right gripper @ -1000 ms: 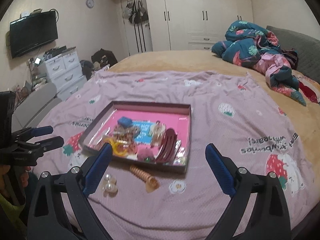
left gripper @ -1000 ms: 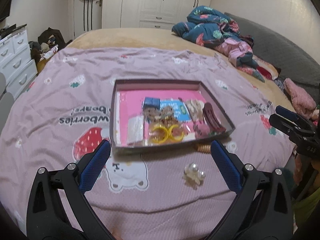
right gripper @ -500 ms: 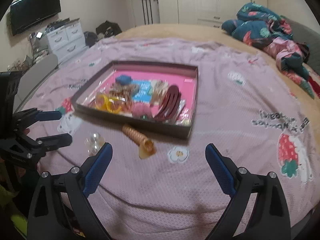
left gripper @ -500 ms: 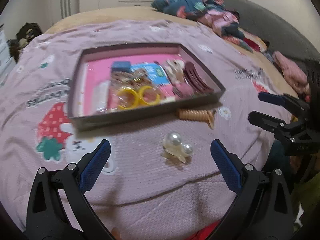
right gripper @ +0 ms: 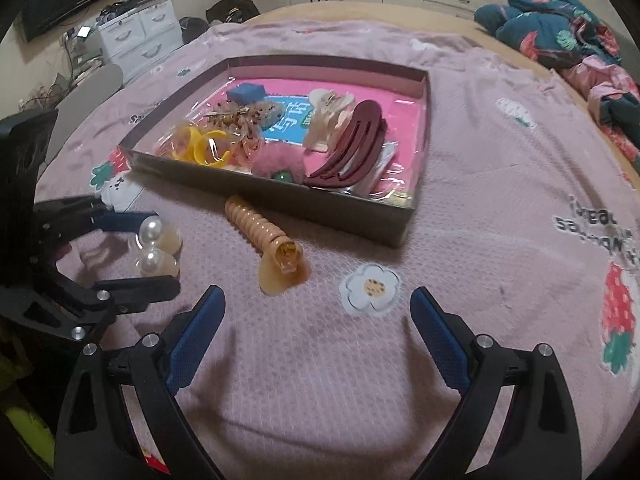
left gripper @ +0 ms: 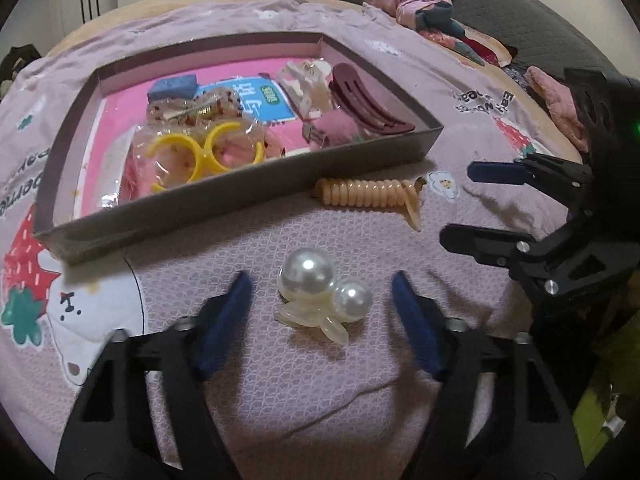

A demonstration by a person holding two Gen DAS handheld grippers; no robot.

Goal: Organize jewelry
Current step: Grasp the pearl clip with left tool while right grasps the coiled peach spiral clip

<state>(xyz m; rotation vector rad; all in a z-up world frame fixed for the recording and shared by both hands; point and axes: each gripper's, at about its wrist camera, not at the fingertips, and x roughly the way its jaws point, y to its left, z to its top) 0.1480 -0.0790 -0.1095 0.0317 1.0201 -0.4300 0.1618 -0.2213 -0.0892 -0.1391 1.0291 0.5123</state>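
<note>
Pink-sheeted bed, grey tray, spiral clip, seemingly pearl clip

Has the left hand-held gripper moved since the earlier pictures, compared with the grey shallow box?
Yes. The left hand-held gripper came down and closer, away from the grey shallow box, and its closing jaws now flank the pearl hair clip.

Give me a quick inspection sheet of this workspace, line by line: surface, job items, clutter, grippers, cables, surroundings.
Surface: pink strawberry-print bedspread, wrinkled.
Job's things: pearl hair clip and spiral hair tie lie on the bedspread outside the open box; the box holds a maroon claw clip, yellow rings and other pieces.
Clutter: bundled floral quilt at the far corner.
Grippers: left gripper has jaws closing around the pearl hair clip, not yet touching; right gripper is open over bare bedspread, near the spiral hair tie.
Cables: tangle by the white drawers.
Surroundings: wardrobes, wall television.
</note>
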